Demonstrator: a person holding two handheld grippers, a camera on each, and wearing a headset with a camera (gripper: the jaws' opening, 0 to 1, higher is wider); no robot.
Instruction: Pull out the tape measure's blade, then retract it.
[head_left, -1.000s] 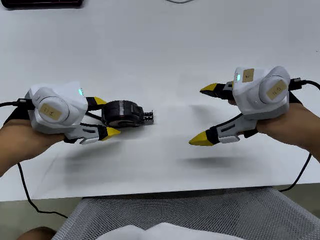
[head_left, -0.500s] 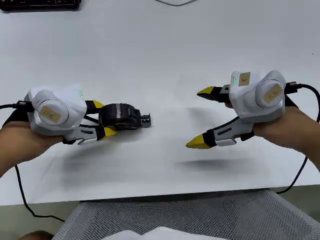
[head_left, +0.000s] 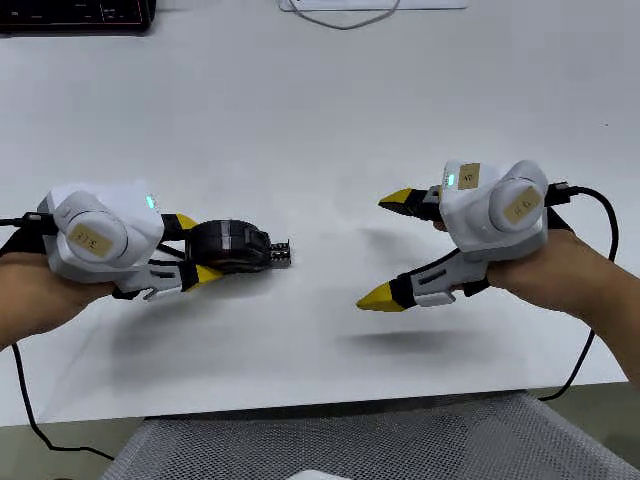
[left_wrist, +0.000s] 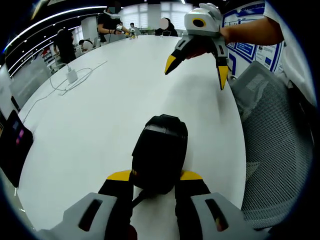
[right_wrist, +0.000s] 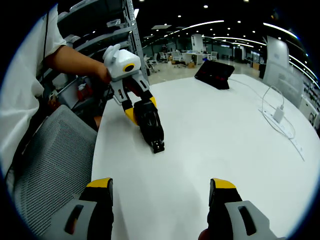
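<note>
Tabletop (head_left: 320, 130) in the head view is plain matte white. A dark keyboard (head_left: 70, 14) sits at its far left corner, and a white cable (head_left: 340, 15) loops along the far edge. A grey mesh chair (head_left: 400, 440) shows below the near edge. My left gripper (head_left: 197, 248) lies low on the surface, its yellow-tipped jaws pinching the black tape measure (head_left: 232, 246) from both sides. The case rests on the table with its hook end (head_left: 283, 252) pointing toward the right gripper (head_left: 384, 250). That one hovers well apart from the tape, jaws spread wide with nothing between them, and throws a soft shadow on the white.

In the left gripper view I see the tape measure clamped between my two tips, its case running forward over the table. Beyond it the right gripper hangs with jaws wide. The table is long with a rounded edge. A power adapter (left_wrist: 72, 76) with its cord lies off to the left, and people (left_wrist: 107, 20) sit at the far end.

In the right gripper view my own jaws rise wide apart over bare white surface. Ahead, the left gripper holds the tape measure flat on the table, hook end toward me. Metal shelves (right_wrist: 100, 25) stand behind it, and strip lights (right_wrist: 205, 24) run across a dark ceiling over an open room.
</note>
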